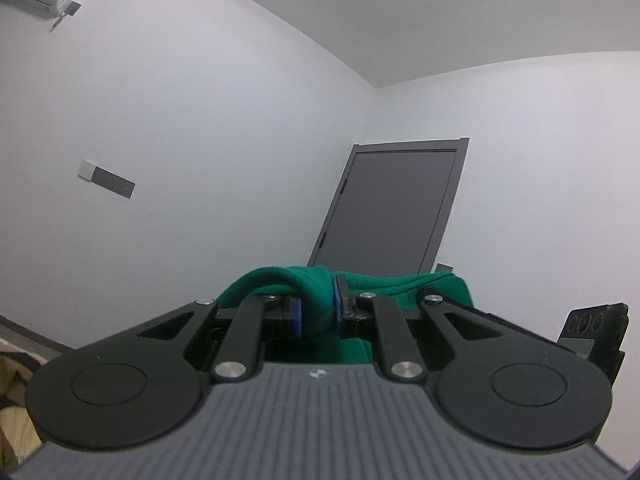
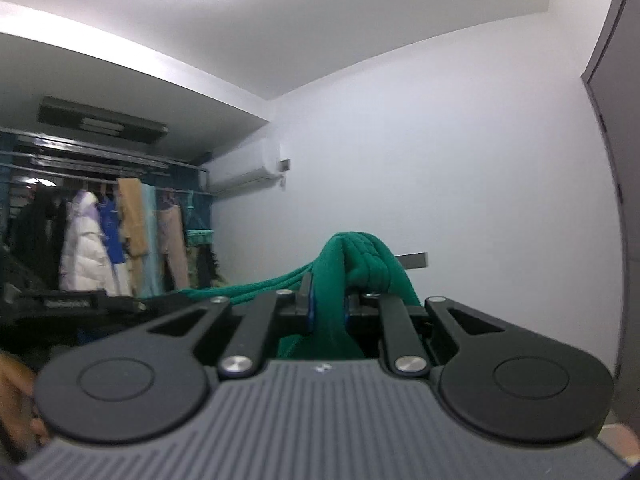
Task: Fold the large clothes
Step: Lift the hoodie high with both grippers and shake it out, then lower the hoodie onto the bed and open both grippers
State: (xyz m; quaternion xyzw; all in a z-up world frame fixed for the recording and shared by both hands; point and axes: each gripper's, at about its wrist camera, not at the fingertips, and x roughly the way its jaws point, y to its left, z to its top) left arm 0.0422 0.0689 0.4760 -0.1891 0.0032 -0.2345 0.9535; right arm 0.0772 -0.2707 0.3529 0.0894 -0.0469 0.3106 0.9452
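Note:
A green fleece garment [image 1: 320, 300] is pinched between the blue pads of my left gripper [image 1: 318, 306], bunching over the fingers and spreading to the right. In the right wrist view another fold of the same green garment [image 2: 356, 260] rises in a thick hump above my right gripper [image 2: 326, 304], which is shut on it. A taut green edge [image 2: 260, 284] runs from there down to the left. Both grippers are held high and point about level at the walls. The rest of the garment hangs below, out of sight.
A dark grey door [image 1: 392, 208] stands in the corner ahead of the left gripper, a wall switch panel [image 1: 106, 179] to its left. The right wrist view shows a rack of hanging clothes [image 2: 104, 240], an air conditioner [image 2: 248, 168] and a door edge [image 2: 608, 92].

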